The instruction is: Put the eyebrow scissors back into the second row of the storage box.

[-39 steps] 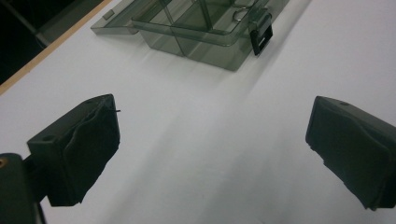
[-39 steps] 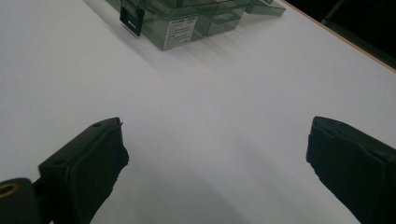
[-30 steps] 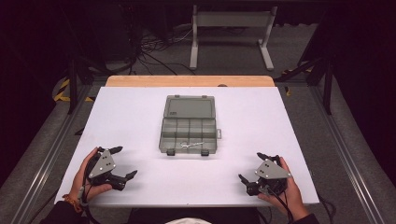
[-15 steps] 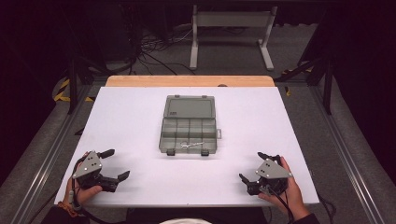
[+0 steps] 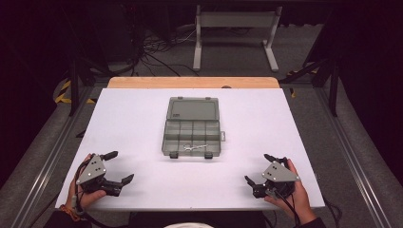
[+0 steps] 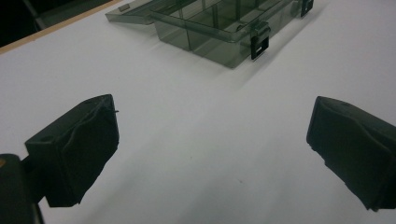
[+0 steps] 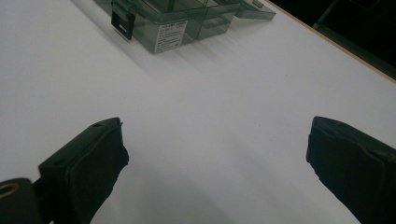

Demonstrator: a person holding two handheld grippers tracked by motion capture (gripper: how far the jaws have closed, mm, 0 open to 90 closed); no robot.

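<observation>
Here one open compartment box (image 5: 192,127) lies on the worktop (image 5: 133,123), well ahead of both the left gripper (image 5: 118,167) and right gripper (image 5: 266,168); each one's two fingers stand apart, empty.

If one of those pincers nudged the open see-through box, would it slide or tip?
The compartment box would probably slide: it sits low and flat on the smooth white table. Its thin clear plastic looks light and stiff. The open lid, lying flat behind, might flap if the box were lifted.

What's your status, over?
Left gripper open, empty. Right gripper open, empty. Organizer box mid-table, lid open, apart from both. Nothing in between.
</observation>
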